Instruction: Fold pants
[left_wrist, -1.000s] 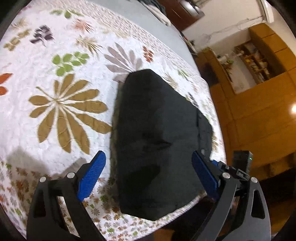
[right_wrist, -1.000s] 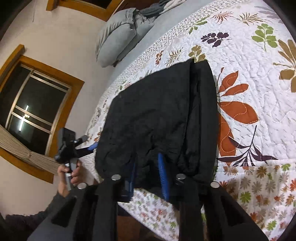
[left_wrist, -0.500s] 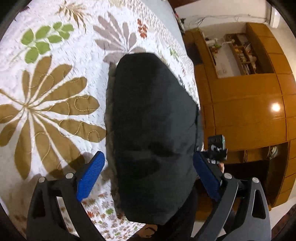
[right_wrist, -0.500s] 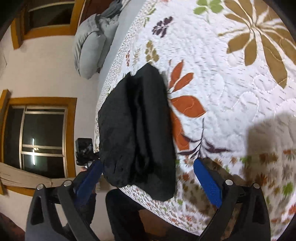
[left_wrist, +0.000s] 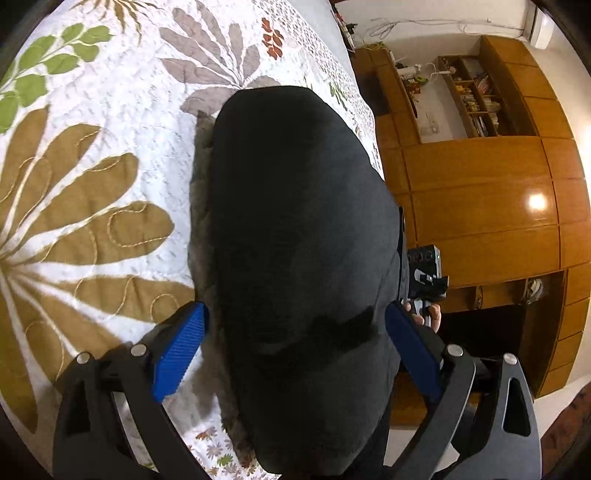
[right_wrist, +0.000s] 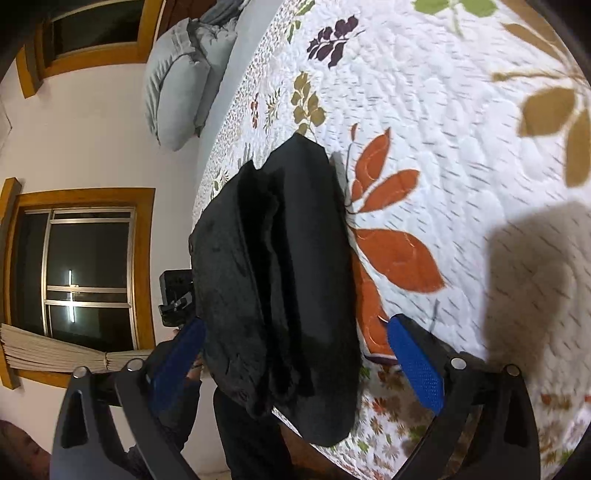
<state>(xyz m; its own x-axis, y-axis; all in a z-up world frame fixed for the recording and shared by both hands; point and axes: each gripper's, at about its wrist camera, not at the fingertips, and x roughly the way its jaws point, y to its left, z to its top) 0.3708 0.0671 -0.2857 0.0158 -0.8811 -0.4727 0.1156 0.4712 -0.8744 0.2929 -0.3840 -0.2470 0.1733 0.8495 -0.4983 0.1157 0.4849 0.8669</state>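
Across the left-wrist view, from left to right, the leaf-patterned bedspread (left_wrist: 92, 155) is filling the upper left, the black pants (left_wrist: 299, 236) are lying as a compact folded bundle down the middle of the frame, and a wooden wardrobe (left_wrist: 480, 206) is standing at the right. The left tongs (left_wrist: 295, 350) are hovering spread wide, one blue pad sitting either side of the bundle at the lower edge, gripping nothing; whether the pads are brushing the cloth cannot be told. At the right middle, beyond the bundle's edge, the other handset (left_wrist: 424, 273) is showing with fingers wrapped around it.

Across the right-wrist view, a window (right_wrist: 85, 269) and a grey pillow (right_wrist: 184, 77) are occupying the left, the pants (right_wrist: 280, 280) are resting in stacked layers near the bed's edge at centre, their near end drooping a little over it, and the quilt's orange leaves are spreading to the right. The right tongs (right_wrist: 295, 362) are likewise gaping open and empty, straddling the bundle's near end.

Judging from this, the folding itself is looking finished, and the release step is in hand. Any next move is calling only for tidying: nudging the overhanging end fully onto the bed and evening the layers, without dragging the top fold askew.
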